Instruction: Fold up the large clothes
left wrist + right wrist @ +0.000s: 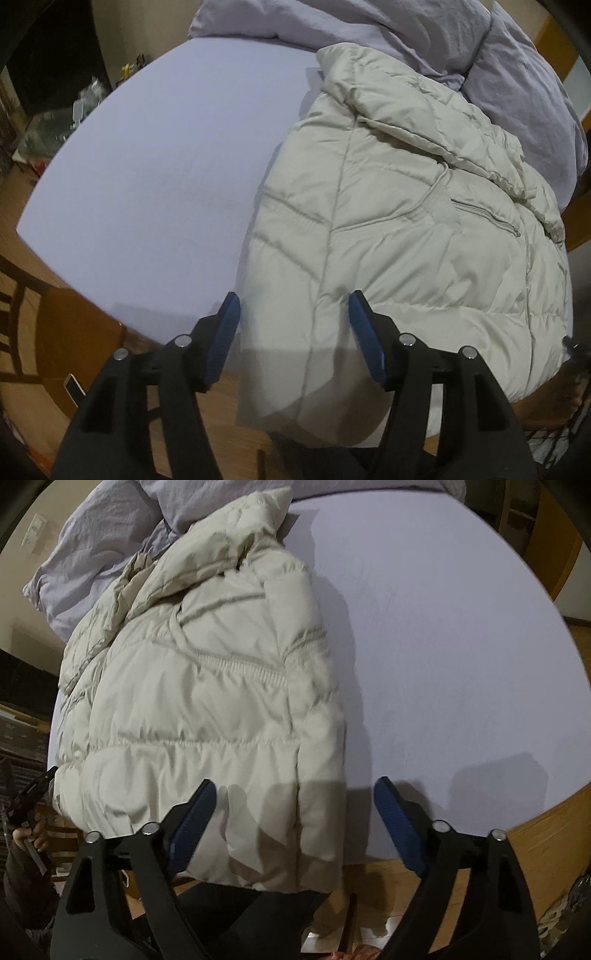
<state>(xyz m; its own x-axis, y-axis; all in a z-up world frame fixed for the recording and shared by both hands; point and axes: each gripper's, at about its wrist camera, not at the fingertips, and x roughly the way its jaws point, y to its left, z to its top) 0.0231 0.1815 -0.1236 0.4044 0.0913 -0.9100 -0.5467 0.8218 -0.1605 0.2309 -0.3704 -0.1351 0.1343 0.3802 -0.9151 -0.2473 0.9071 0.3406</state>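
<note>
A cream puffer jacket (406,221) lies folded lengthwise on a lavender bed sheet (155,177), its hem hanging over the near bed edge. My left gripper (293,306) is open and empty, hovering above the jacket's hem near its left edge. In the right wrist view the jacket (207,686) lies left of centre on the sheet (443,646). My right gripper (295,794) is open and empty above the jacket's right hem corner. The left gripper (33,794) and the hand holding it show at the far left edge.
A lavender duvet (369,29) and pillow (528,96) lie bunched at the head of the bed. The wooden bed frame (532,849) runs along the near edge. A phone (74,387) lies on a wooden surface at lower left. Clutter sits on the floor at far left (55,122).
</note>
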